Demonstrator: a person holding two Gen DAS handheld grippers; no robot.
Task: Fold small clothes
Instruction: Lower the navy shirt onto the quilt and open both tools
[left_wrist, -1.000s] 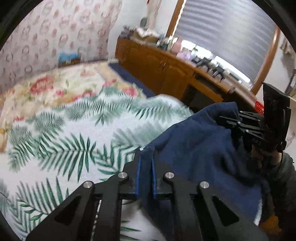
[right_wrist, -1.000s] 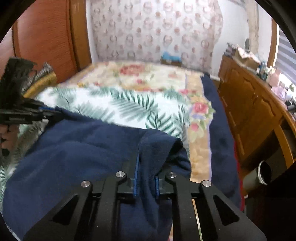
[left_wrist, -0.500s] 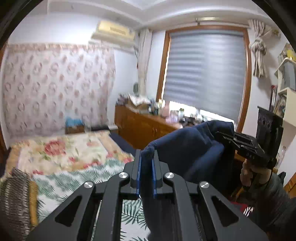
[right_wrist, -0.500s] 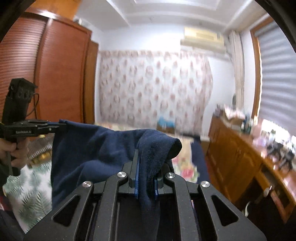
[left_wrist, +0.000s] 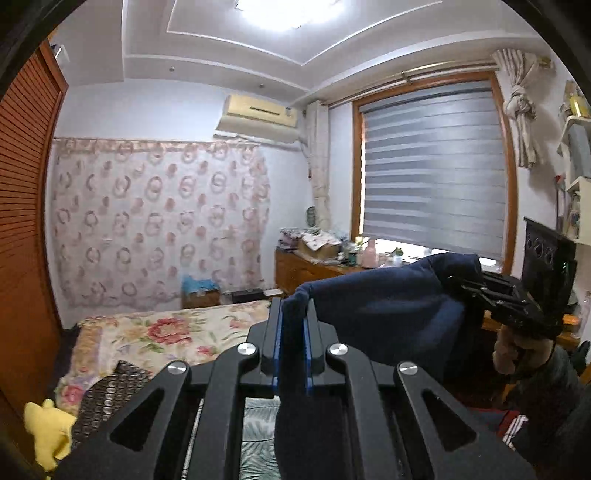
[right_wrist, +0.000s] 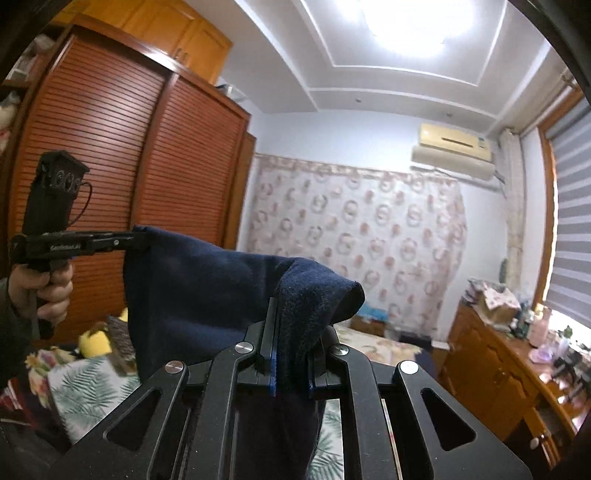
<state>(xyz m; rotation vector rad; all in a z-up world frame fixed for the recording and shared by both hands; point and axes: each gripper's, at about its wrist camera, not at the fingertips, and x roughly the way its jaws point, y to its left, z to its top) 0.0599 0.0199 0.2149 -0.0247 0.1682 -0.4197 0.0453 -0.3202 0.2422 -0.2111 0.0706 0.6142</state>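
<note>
A dark navy garment (left_wrist: 384, 310) hangs stretched in the air between my two grippers, above the bed. My left gripper (left_wrist: 291, 314) is shut on one top corner of it. My right gripper (right_wrist: 291, 332) is shut on the other top corner, where the cloth (right_wrist: 207, 291) bunches over the fingers. In the left wrist view the right gripper (left_wrist: 461, 286) shows at the right, clamped on the cloth. In the right wrist view the left gripper (right_wrist: 138, 236) shows at the left, pinching the cloth's edge. The garment's lower part hangs out of sight below.
The bed has a palm-leaf blanket (right_wrist: 88, 387) and a floral cover (left_wrist: 162, 332). A yellow plush toy (left_wrist: 48, 432) and a dark mesh item (left_wrist: 110, 395) lie at its left. A wooden wardrobe (right_wrist: 122, 166) stands left, a cluttered wooden sideboard (right_wrist: 491, 358) right under the window.
Both grippers have risen with the garment, lifting it off the bed, and tilted up so the views now show walls and ceiling. The cloth now hangs spread between them.
</note>
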